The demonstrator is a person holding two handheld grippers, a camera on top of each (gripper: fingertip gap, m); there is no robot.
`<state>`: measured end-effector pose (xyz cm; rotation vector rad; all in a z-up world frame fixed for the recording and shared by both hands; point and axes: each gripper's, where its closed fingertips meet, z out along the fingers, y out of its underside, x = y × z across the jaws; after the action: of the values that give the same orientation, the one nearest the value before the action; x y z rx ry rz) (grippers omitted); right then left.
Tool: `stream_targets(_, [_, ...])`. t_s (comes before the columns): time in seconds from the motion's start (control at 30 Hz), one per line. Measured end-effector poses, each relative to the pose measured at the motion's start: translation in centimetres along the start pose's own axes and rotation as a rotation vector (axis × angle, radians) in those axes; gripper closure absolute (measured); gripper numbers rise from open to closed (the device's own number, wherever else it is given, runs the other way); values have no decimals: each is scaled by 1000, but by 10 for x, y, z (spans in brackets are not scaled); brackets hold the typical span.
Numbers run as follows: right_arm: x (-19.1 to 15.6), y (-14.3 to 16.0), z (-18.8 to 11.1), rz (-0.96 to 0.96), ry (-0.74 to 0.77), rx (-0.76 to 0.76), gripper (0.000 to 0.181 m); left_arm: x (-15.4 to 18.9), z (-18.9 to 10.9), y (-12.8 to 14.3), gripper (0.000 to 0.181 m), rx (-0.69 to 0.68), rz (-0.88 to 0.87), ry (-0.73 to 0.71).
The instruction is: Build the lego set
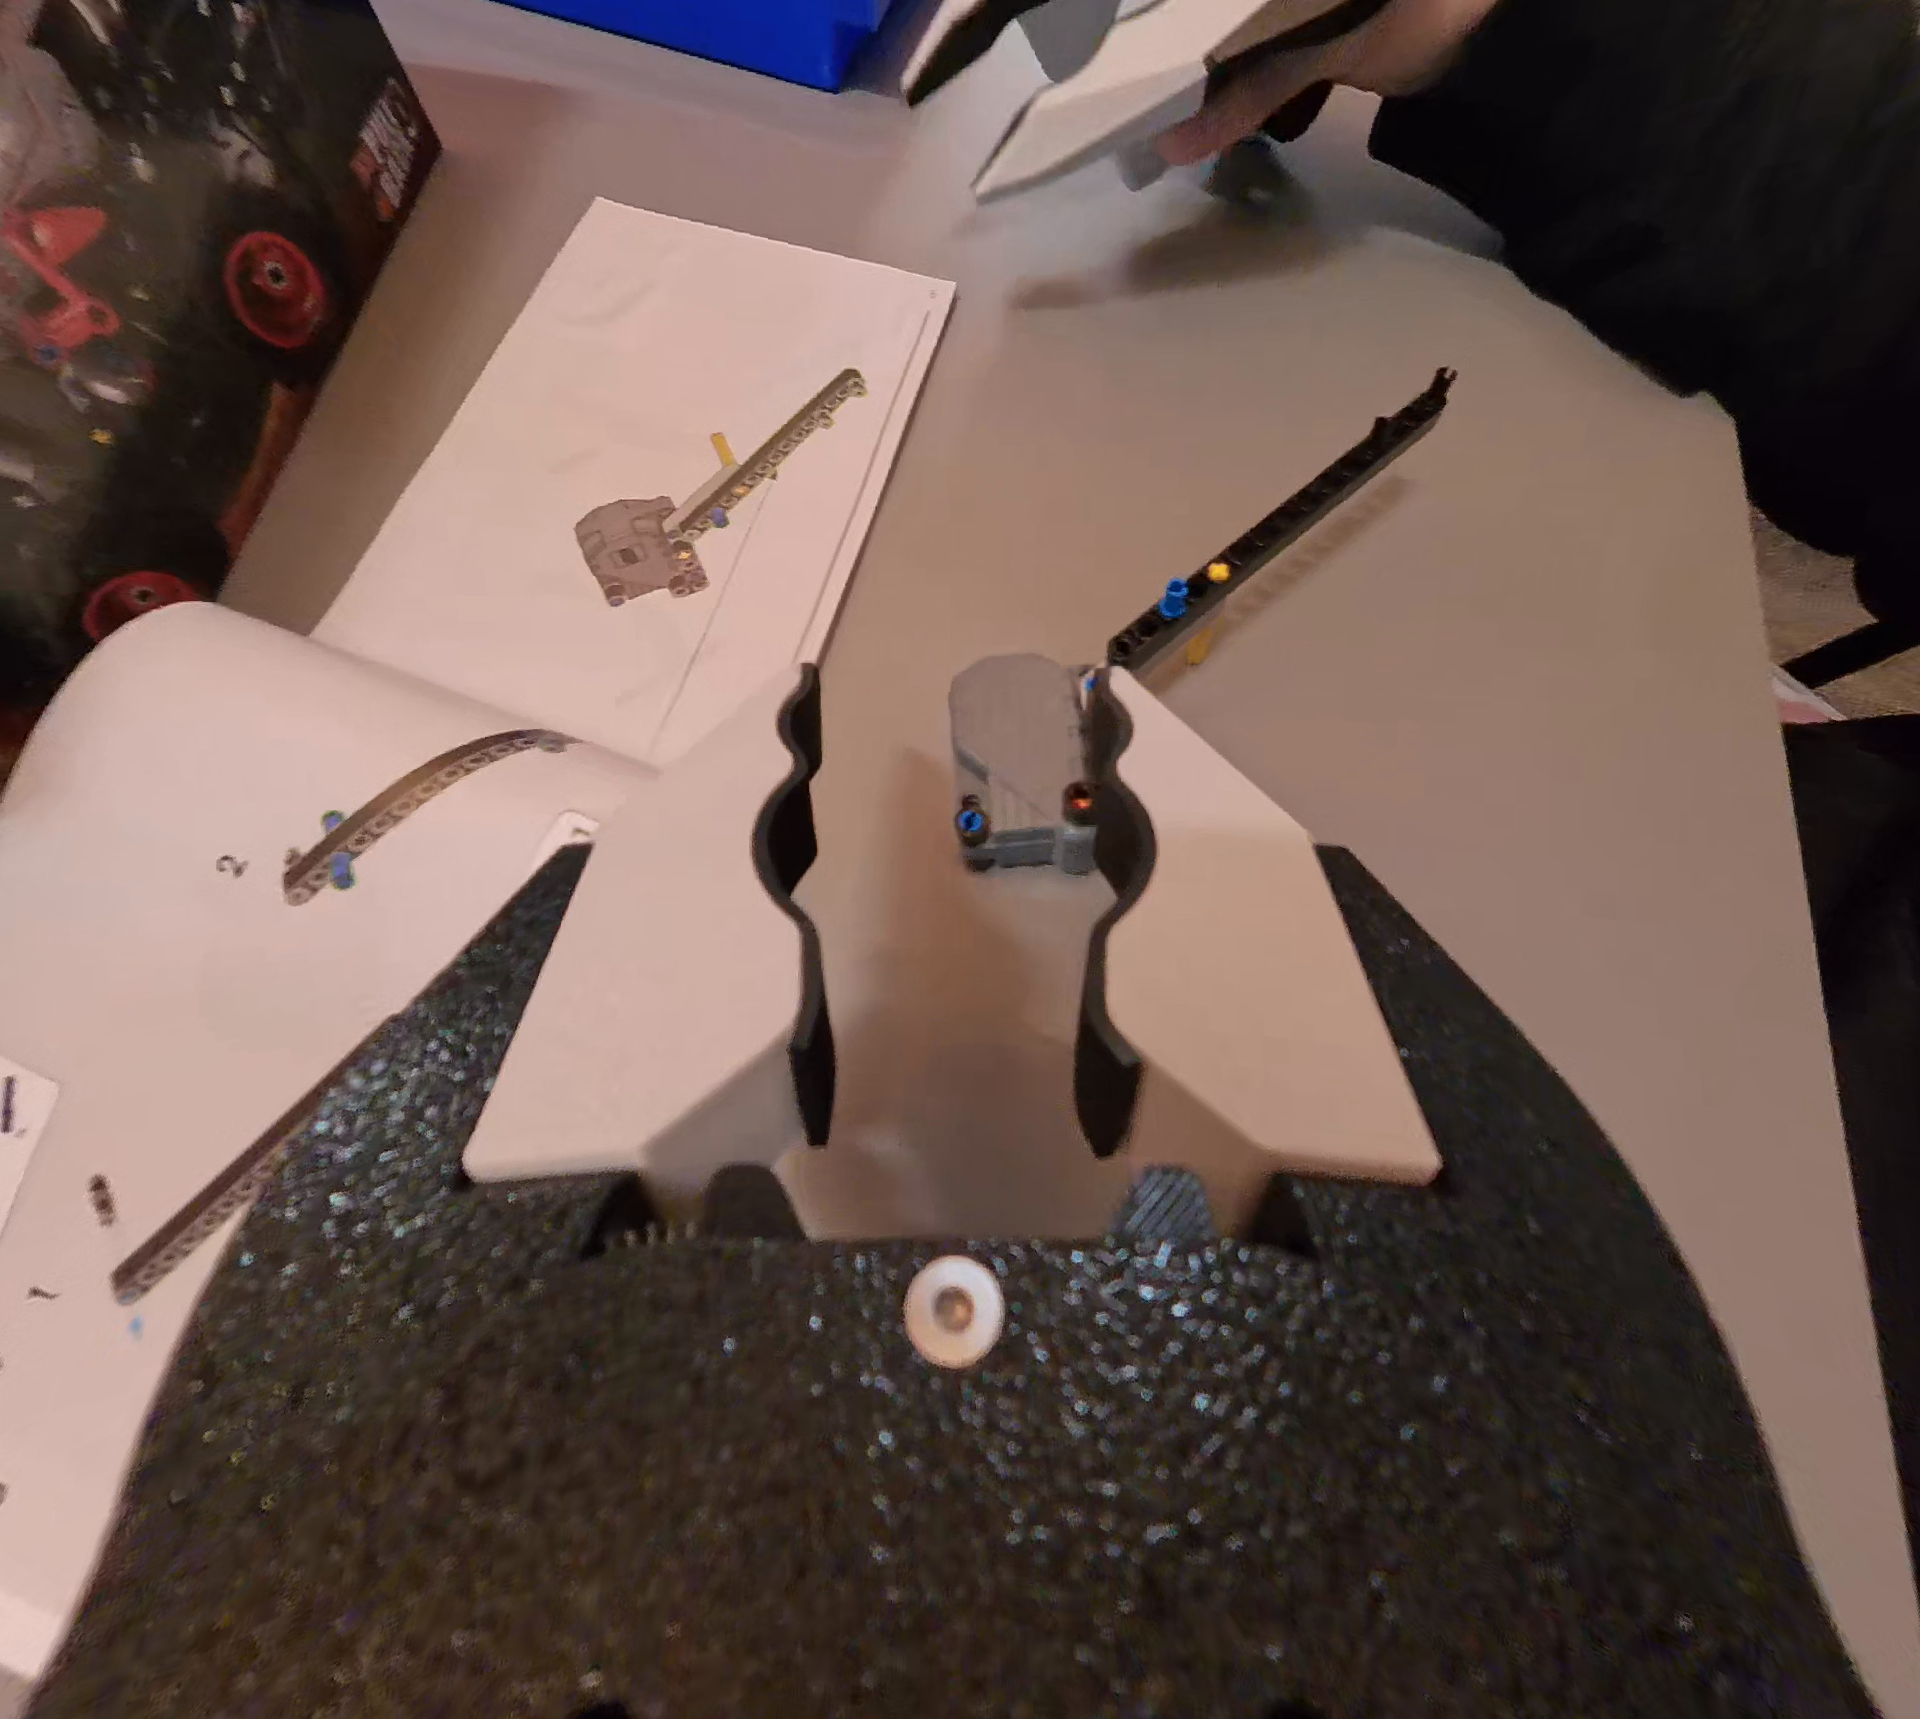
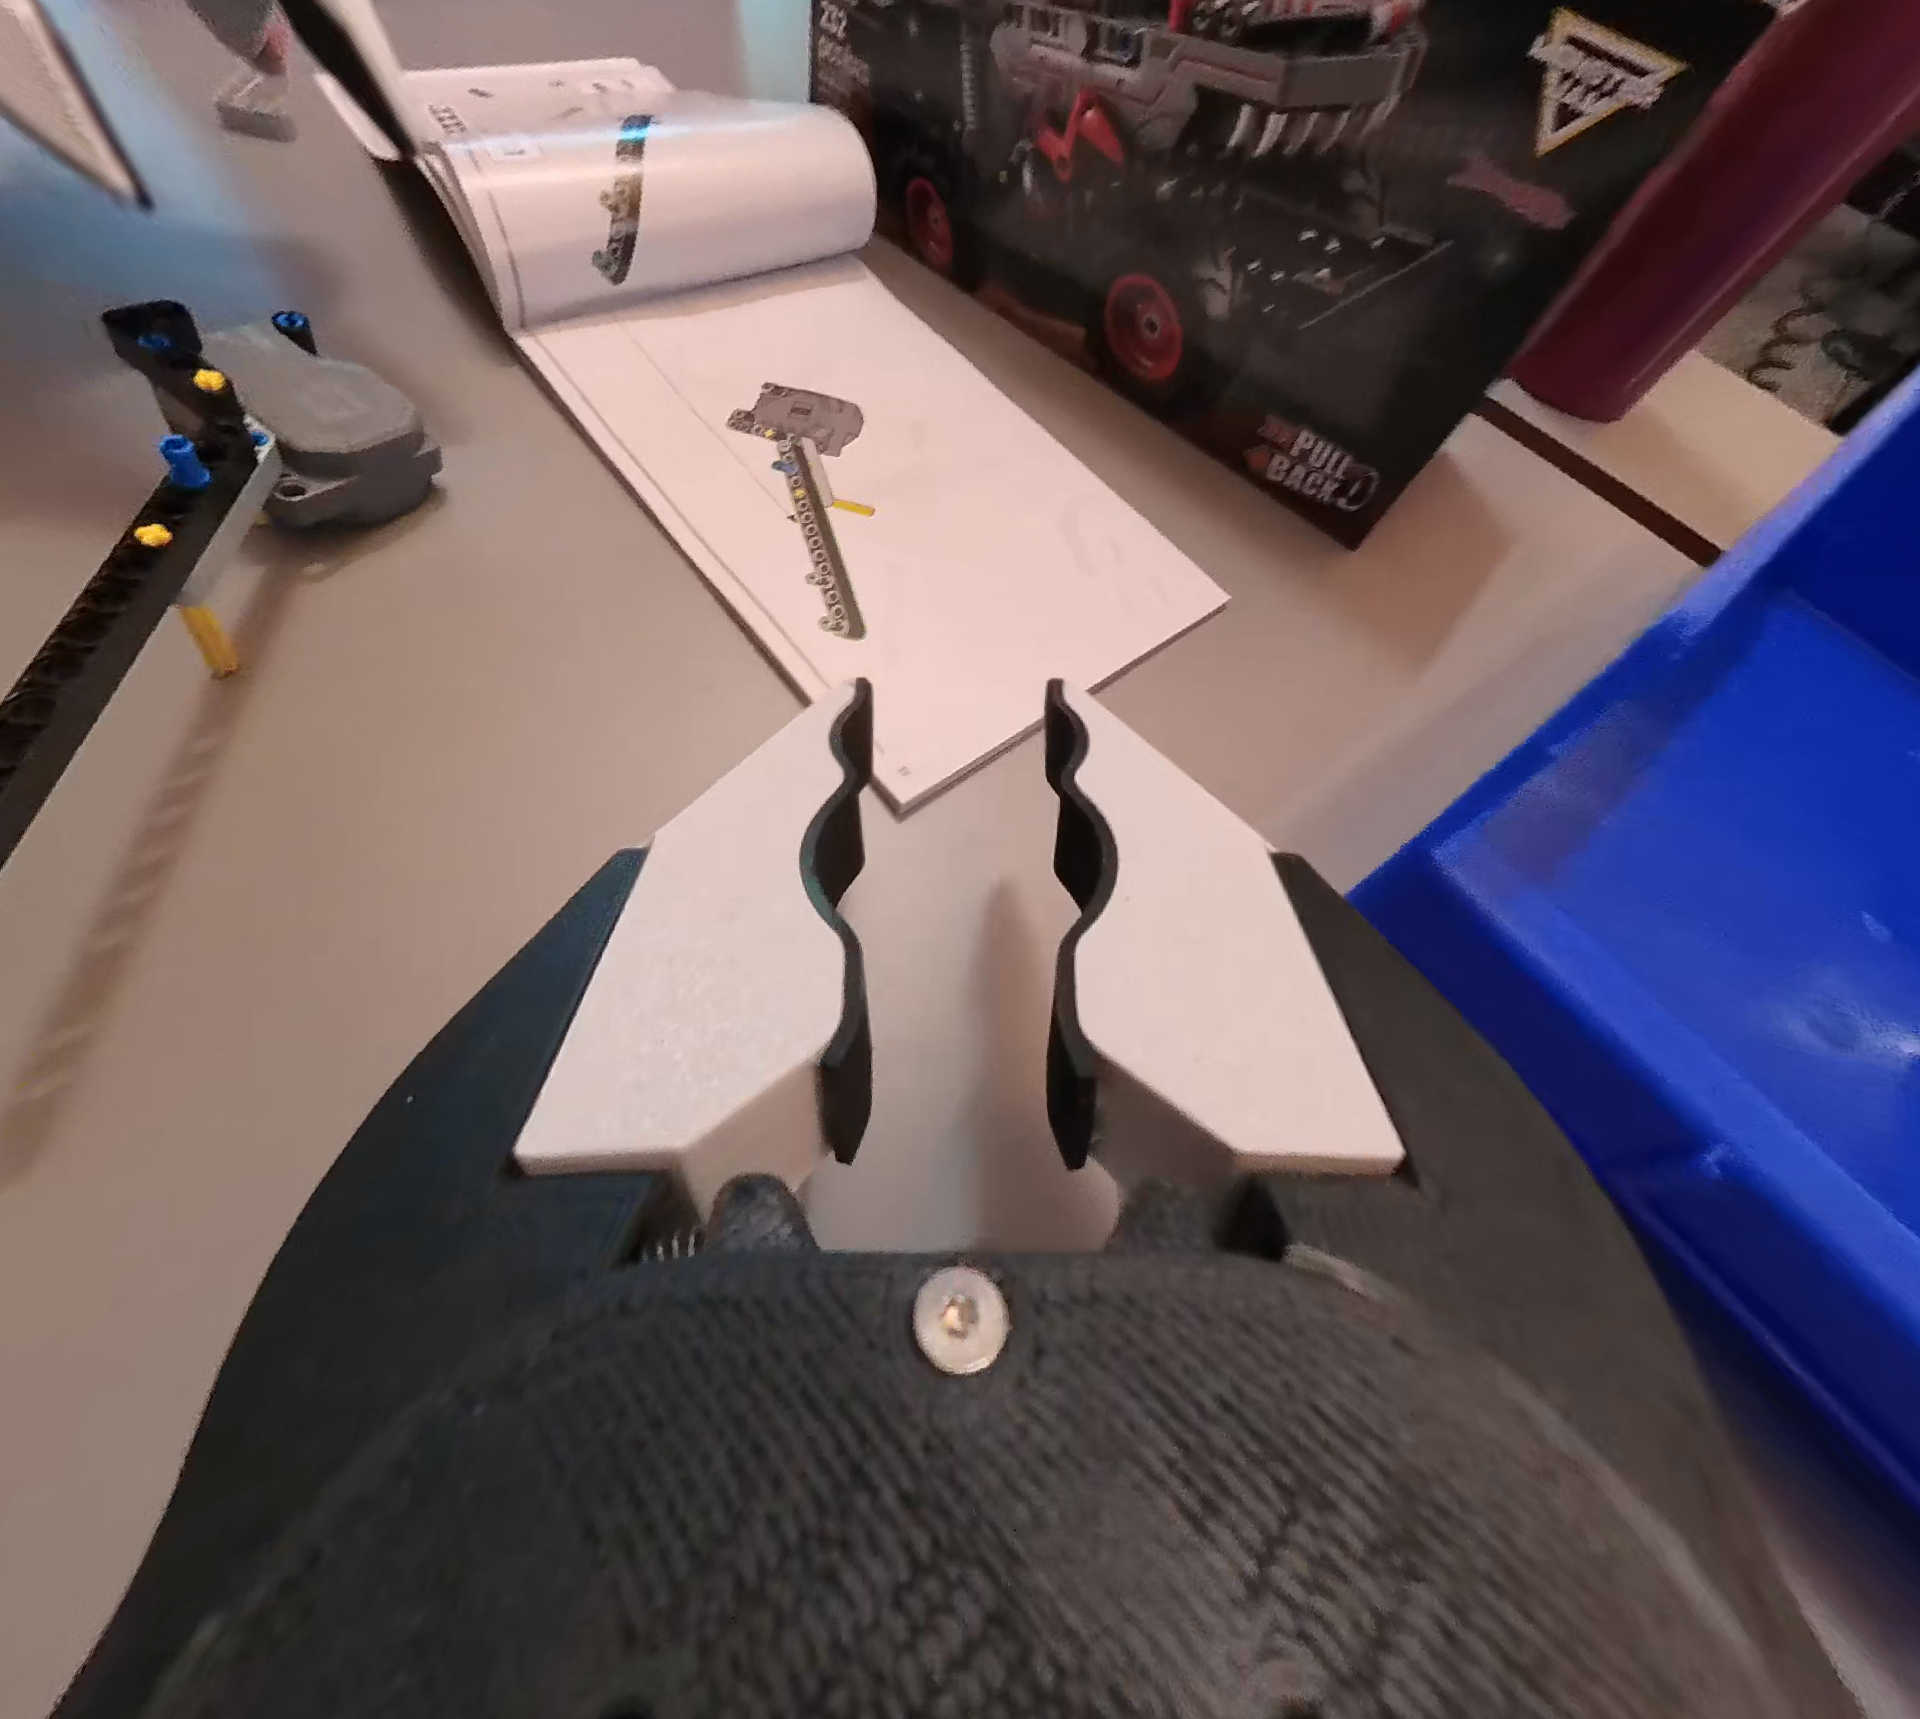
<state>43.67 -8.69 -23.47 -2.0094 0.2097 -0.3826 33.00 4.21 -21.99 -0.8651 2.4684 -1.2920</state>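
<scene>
Your left gripper (image 1: pixel 951 703) sits nearest, fingers spread with nothing between them, straddling the grey motor block (image 1: pixel 1023 755) on the table (image 1: pixel 1455 942); its right finger looks to be touching the block, likely lining up a grasp. To the far left, the instruction booklet (image 1: pixel 665 443) lies open so you can check the step, with the set's box (image 1: pixel 156 215) beyond it. From the block, a long black beam (image 1: pixel 1288 516) carrying blue and yellow pins runs far-right. Your right gripper (image 2: pixel 956 703), also parted and empty, hovers near the booklet's corner beside a blue bin (image 2: pixel 1662 942).
</scene>
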Motion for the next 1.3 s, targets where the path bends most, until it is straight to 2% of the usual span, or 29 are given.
stream_targets(0.2, [10,1,-3,-26,62,8,156,13,-2,6,132,8,1,22])
stream_targets(0.27, [8,3,-2,-52,57,-6,157,11,-3,4,133,34,51,-1])
stream_targets(0.33, [7,6,0,-82,67,-37,158,0,-4,-3,137,90,102,-64])
stream_targets(0.47, [10,12,2,-124,89,-78,157,-29,-9,-14,135,216,35,-182])
stream_targets(0.63, [12,7,1,-152,105,-70,157,-54,-39,-29,140,445,6,-432])
stream_targets(0.77, [18,6,-2,-181,144,-87,158,-74,-54,-18,143,446,-64,-602])
stream_targets(0.87, [17,7,-2,-178,136,-87,158,-84,-55,-9,143,402,-81,-661])
stream_targets(1.03, [15,10,0,-183,132,-96,158,-85,-54,-6,144,364,-61,-673])
stream_targets(1.3, [17,14,-1,-177,137,-104,159,-63,-40,-13,144,347,-3,-539])
